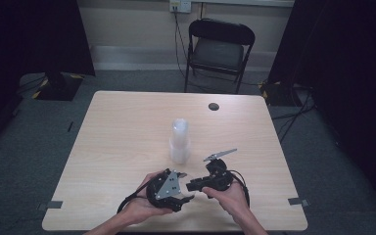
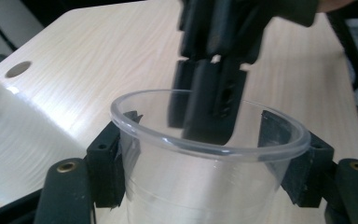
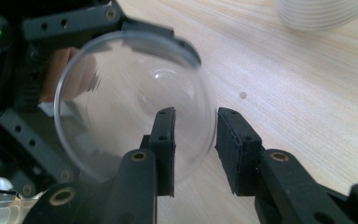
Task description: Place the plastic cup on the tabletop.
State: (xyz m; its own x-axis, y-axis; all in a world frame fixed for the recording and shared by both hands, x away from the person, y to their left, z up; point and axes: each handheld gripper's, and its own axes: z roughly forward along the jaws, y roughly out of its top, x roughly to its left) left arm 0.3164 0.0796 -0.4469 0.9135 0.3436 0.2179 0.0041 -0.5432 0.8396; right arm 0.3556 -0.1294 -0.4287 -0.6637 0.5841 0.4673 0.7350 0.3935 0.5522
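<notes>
Cup (image 2: 205,158) sits clamped in my left gripper (image 2: 205,140); right gripper (image 3: 196,140) straddles its rim, jaws slack. Squeeze carelessly and that thin wall buckles or pops free.

Cup (image 2: 205,186) clear glossy plastic; table (image 1: 127,127) pale matt wood-grain; hand-held gripper pads (image 3: 242,149) matt black

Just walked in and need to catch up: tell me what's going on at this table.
A person works two handheld grippers near the front edge of the table. The left gripper holds a clear plastic cup by its sides. The right gripper has one jaw inside the cup's rim and one outside, the jaws apart and not pressing on the wall. A stack of clear cups stands behind, mid-table.
</notes>
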